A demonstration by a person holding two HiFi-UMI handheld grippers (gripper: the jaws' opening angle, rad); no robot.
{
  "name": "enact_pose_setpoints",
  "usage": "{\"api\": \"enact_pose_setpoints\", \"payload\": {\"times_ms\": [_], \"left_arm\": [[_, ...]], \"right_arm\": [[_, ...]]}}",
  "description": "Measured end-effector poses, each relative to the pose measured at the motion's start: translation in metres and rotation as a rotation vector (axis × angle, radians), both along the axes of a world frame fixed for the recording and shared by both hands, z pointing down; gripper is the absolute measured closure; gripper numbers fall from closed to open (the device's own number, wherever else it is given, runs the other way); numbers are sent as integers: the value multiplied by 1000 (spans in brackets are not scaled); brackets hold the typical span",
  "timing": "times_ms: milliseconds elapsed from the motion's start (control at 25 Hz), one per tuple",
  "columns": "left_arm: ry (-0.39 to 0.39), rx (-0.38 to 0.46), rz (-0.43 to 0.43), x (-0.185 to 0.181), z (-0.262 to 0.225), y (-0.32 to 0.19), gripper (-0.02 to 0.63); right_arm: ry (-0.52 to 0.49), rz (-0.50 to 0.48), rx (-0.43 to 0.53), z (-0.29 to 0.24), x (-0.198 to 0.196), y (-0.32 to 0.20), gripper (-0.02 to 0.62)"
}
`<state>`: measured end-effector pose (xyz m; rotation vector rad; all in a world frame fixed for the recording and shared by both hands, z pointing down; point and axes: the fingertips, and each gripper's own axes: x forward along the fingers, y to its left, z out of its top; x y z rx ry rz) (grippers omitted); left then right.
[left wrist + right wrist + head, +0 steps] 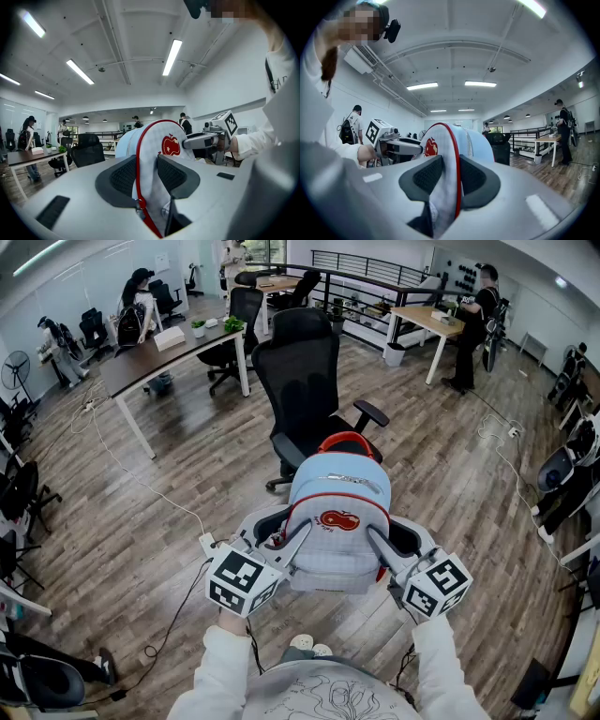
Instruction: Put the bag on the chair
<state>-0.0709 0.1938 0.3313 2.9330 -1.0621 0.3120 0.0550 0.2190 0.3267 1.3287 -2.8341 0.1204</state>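
A light blue bag (337,521) with red trim and a red apple badge hangs in the air in front of me. My left gripper (281,531) is shut on the bag's left edge (147,187); my right gripper (389,538) is shut on its right edge (447,187). The black office chair (305,395) stands just beyond the bag, its seat largely hidden behind it. In the left gripper view the chair (88,149) shows at the left; in the right gripper view only its back (500,143) shows behind the bag.
A long dark desk (159,352) with white legs stands to the chair's left, a wooden desk (427,320) at the back right. A white cable (141,479) and a power strip (207,545) lie on the wooden floor at my left. A person (473,324) stands by the back right desk.
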Motion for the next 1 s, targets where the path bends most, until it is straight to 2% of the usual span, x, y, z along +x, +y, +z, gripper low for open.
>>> {"api": "enact_pose_setpoints", "payload": {"times_ms": [1000], "left_arm": [[11, -29, 24, -16, 11, -28, 466]], "right_arm": [[-30, 33, -27, 7, -16, -28, 465]]}}
